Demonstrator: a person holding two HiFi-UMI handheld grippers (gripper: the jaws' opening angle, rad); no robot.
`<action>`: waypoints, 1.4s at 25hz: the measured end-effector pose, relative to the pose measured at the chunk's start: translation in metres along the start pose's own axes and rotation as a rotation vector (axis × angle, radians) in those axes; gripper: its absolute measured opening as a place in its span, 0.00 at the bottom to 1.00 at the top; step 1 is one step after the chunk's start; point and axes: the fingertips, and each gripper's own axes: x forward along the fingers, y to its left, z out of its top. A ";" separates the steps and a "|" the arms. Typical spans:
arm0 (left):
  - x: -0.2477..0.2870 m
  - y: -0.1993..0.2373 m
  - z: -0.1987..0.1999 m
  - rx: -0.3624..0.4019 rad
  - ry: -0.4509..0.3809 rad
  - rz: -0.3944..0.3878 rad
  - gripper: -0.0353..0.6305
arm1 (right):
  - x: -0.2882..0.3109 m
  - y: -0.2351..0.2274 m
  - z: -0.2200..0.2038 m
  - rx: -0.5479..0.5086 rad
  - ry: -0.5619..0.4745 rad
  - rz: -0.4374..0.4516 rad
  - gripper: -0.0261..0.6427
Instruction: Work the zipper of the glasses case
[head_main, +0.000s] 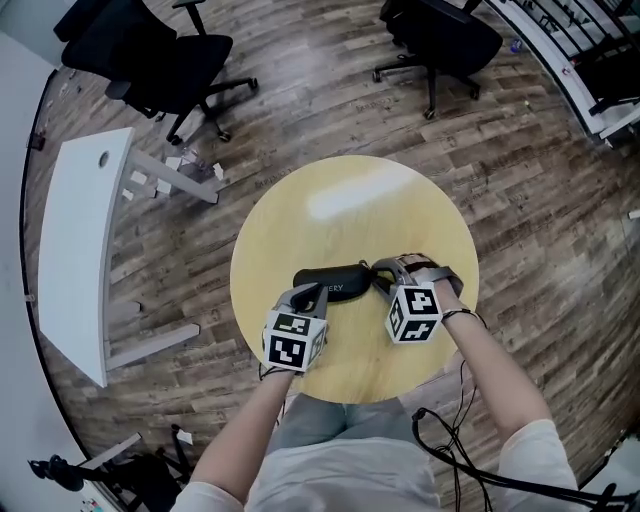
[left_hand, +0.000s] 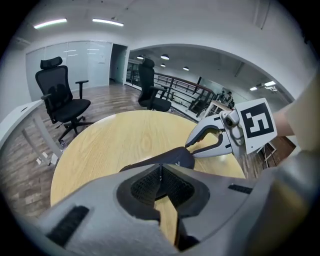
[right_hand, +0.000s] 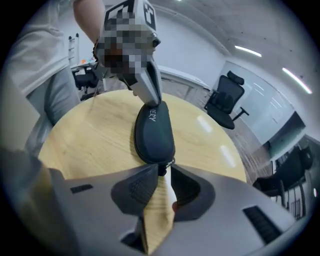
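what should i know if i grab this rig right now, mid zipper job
Left gripper: jaws shut on one end of the glasses case, pinning it on the round table.
Right gripper: jaws shut on the zipper pull at the opposite end.
Done: both grips set; the case looks closed.
Left: draw the pull along the zipper while the left gripper holds. How far it has run, I cannot tell.

The left gripper (left_hand: 160, 170) pinches the near end of the glasses case (left_hand: 172, 159). The right gripper (left_hand: 190, 148) touches its far end.
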 end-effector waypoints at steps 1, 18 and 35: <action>0.001 -0.001 0.000 0.010 0.006 0.002 0.08 | 0.002 -0.001 -0.001 -0.032 0.007 0.028 0.13; 0.003 -0.003 0.002 0.006 0.035 -0.008 0.08 | 0.011 -0.015 -0.004 -0.013 -0.009 0.313 0.13; 0.007 -0.008 -0.003 0.095 0.073 -0.022 0.08 | 0.012 0.002 0.005 -0.531 0.054 0.681 0.15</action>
